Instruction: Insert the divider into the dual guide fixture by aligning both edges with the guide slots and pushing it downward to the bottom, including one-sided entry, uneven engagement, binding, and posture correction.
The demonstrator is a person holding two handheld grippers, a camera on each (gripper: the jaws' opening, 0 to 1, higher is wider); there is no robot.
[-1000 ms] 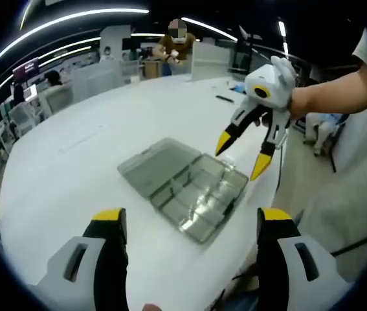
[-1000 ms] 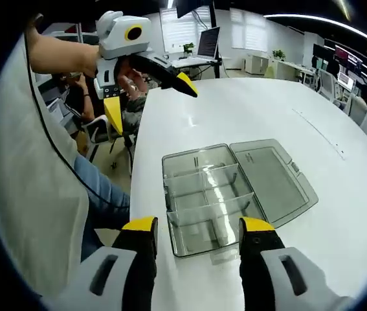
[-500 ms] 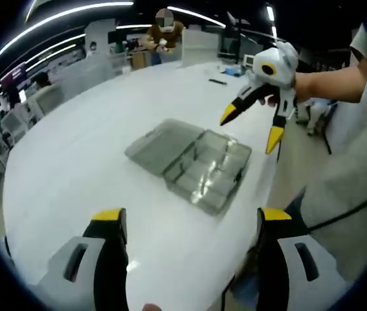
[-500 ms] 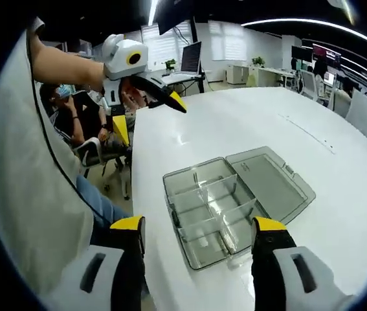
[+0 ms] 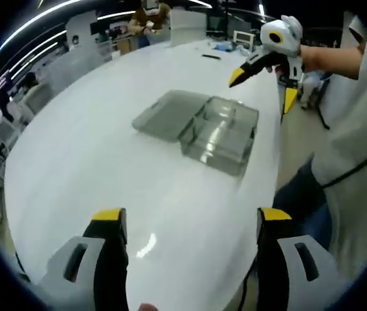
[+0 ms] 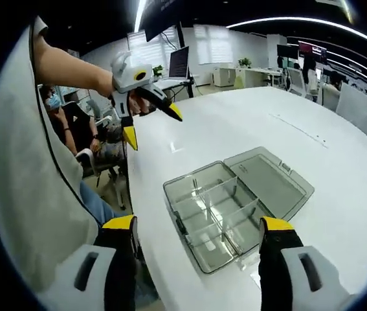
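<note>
Grippers raised, both released — nothing held.
Left gripper [image 6: 149, 123] and right gripper [image 5: 263, 91] hover above the open compartment box [image 6: 228, 207] on the white table [image 5: 105, 155].

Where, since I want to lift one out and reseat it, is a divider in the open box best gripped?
Probably take the divider by its top edge, coming straight down with the jaws across its thin faces. It stands upright inside the box, walls hemming its ends, so just that edge is free. The lid lies open flat, out of the way.
</note>
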